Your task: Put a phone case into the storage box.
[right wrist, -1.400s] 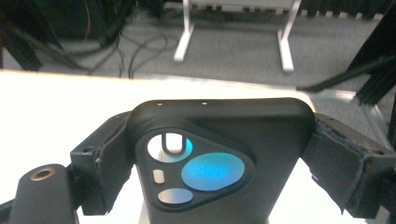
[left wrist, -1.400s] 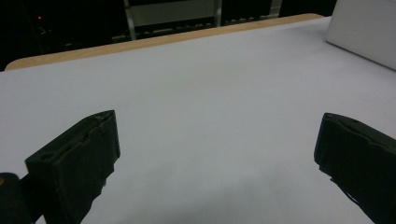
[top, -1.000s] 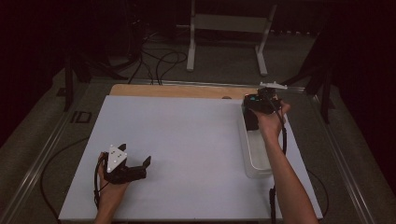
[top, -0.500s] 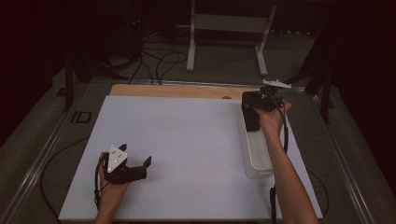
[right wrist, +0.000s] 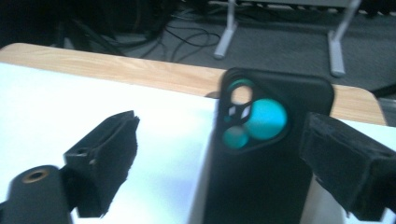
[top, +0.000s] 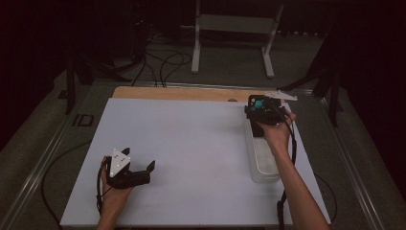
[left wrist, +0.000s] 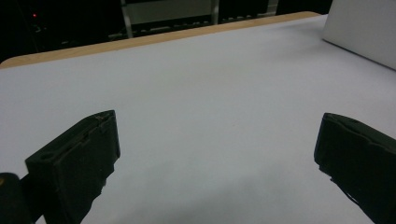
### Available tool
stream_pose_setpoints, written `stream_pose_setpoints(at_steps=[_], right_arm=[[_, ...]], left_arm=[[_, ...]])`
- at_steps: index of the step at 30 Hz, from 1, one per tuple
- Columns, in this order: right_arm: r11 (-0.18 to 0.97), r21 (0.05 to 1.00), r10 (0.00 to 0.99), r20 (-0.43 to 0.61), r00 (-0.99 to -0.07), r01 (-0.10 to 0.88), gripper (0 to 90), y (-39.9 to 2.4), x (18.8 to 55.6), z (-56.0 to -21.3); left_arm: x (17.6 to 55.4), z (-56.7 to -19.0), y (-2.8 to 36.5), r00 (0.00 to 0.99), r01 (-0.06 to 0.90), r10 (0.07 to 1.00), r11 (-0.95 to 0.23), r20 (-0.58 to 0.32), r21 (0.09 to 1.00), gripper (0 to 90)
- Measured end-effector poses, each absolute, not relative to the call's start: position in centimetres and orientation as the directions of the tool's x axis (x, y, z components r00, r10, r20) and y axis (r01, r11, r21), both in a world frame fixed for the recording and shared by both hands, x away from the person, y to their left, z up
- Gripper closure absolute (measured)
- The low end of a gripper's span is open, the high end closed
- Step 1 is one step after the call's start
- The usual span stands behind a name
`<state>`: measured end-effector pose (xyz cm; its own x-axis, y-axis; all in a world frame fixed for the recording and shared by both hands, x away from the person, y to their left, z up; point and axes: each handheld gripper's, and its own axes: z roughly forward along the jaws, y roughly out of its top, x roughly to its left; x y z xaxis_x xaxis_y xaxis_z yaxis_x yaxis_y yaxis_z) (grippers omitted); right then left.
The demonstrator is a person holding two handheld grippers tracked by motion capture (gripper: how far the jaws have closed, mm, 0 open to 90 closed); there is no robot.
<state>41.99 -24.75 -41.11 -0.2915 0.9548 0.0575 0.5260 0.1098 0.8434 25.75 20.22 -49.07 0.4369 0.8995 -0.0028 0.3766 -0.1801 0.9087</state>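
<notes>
Fingers [right wrist: 341, 163] of the right gripper [right wrist: 219, 158] spread wide, released, with a black phone case [right wrist: 268, 154] standing upright between them. Right finger just beside the case's edge, maybe touching; cannot tell for sure. Left finger well apart from it. Three teal circles seen in the camera cut-out at the top of the case. Lower part of the case inside a clear plastic bin [top: 263, 160], at the bin's far end. Bin lying along the right edge of the table [top: 191, 143], reaching toward the far right corner. In the high view, right gripper [top: 262, 109] held over that far end of the bin, hand behind it.

Left gripper [top: 143, 171] low over the near left corner of the table, pointing to the right. Its fingers [left wrist: 79, 163] also wide apart, holding nothing, only bare white surface between them. Wooden strip [top: 182, 93] along the far edge of the table.
</notes>
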Motion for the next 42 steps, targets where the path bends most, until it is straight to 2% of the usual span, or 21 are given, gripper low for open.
stream_pose_setpoints(at_steps=[5, 10, 19, 31, 42], right_arm=[[0.122, 0.865, 0.927, 0.076, -0.368, 0.487, 12.2, -23.9, 39.0, -41.1], [0.174, 0.882, 0.897, 0.042, -0.440, 0.439, 12.4, -22.9, 35.5, -41.3], [0.201, 0.896, 0.843, 0.048, -0.535, 0.397, 13.2, -23.2, 31.1, -43.2], [0.189, 0.937, 0.809, 0.022, -0.588, 0.294, 13.3, -25.0, 26.4, -45.6], [0.187, 0.950, 0.782, 0.010, -0.623, 0.250, 12.7, -25.7, 25.0, -46.7]], left_arm=[[25.7, -48.8, 20.3, 0.441, 0.373, 0.897, -0.187, 0.003, 0.909, 0.6], [25.6, -48.3, 20.4, 0.472, 0.373, 0.882, -0.213, 0.013, 0.903, 0.6], [24.9, -47.2, 21.5, 0.532, 0.345, 0.847, -0.219, 0.002, 0.913, 0.6], [24.1, -46.7, 22.7, 0.574, 0.306, 0.819, -0.199, -0.014, 0.931, 0.5], [23.7, -46.9, 23.0, 0.581, 0.295, 0.814, -0.194, -0.014, 0.936, 0.5]])
